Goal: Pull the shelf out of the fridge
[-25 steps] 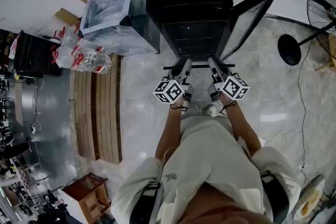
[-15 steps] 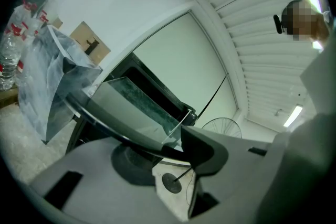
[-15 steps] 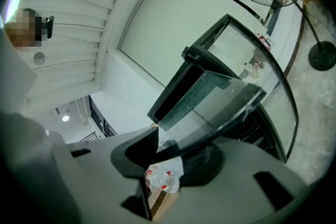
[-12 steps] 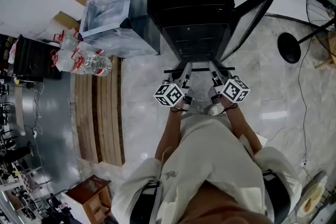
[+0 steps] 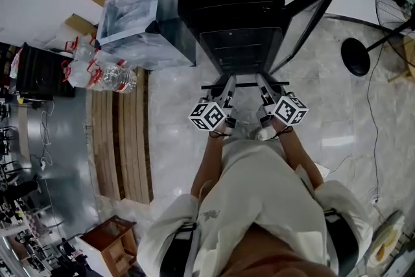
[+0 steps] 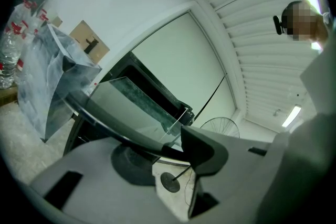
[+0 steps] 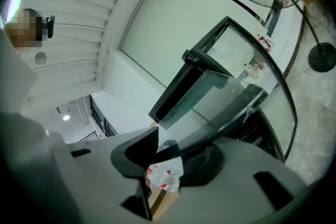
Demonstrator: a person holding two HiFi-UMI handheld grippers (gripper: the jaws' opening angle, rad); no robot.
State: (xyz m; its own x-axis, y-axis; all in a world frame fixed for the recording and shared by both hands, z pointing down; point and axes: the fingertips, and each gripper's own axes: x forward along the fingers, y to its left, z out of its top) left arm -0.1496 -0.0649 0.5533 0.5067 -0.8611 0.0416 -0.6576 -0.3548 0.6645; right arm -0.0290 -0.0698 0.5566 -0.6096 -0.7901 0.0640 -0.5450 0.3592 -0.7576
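Note:
The black fridge [image 5: 230, 6] stands with its door [image 5: 311, 16] swung open to the right. A glass shelf [image 5: 245, 84] with a dark front rim sticks out of its lower part. My left gripper [image 5: 227, 84] is shut on the left end of that rim, and my right gripper [image 5: 263, 84] is shut on the right end. In the left gripper view the shelf [image 6: 131, 107] runs into the left gripper [image 6: 176, 152], with the rim pinched between the jaws. The right gripper view shows the shelf [image 7: 236, 97] clamped in the right gripper [image 7: 168, 157] the same way.
A clear plastic bin [image 5: 139, 19] stands left of the fridge, with packed water bottles [image 5: 104, 71] beside it. A wooden pallet [image 5: 120, 139] lies on the floor at the left. A standing fan [image 5: 356, 56] and its cable are at the right. The person stands right behind the grippers.
Almost nothing differs. Both grippers keep their hold on the shelf's front rim, and the view has shifted only slightly.

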